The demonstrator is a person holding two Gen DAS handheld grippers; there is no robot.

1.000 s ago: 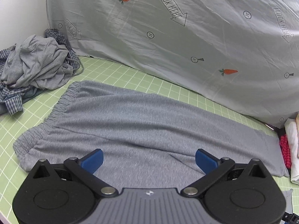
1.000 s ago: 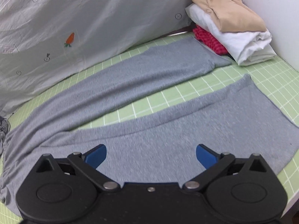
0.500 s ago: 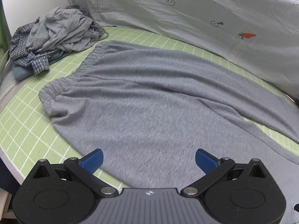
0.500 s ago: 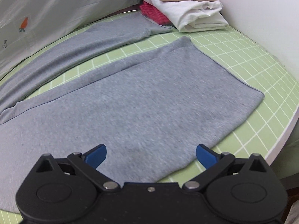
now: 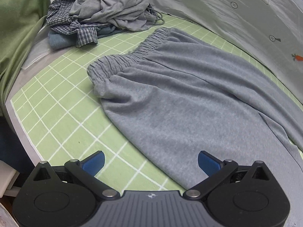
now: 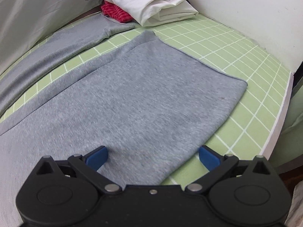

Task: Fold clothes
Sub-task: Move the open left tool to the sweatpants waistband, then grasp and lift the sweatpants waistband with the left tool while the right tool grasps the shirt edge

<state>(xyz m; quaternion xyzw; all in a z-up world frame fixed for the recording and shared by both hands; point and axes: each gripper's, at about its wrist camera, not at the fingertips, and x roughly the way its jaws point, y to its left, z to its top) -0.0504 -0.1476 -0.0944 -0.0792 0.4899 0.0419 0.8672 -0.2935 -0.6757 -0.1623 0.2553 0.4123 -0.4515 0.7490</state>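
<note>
Here, soft grey jersey trousers (image 5: 189,98) lie flat on a green mat (image 5: 56,113) ruled with a white grid, the gathered elastic waistband (image 5: 130,56) at the far left and two legs spread apart toward the right, the nearer leg's square hem (image 6: 223,102) close to the mat's right edge. The left gripper (image 5: 150,160) hovers at the trousers' near edge, blue fingers (image 5: 94,161) spread wide and empty; the right gripper (image 6: 153,158) sits likewise released over the near leg. A rumpled heap of clothes (image 5: 106,15) sits far left, a folded stack (image 6: 151,1) far right. A printed grey sheet (image 5: 236,9) hangs behind.
</note>
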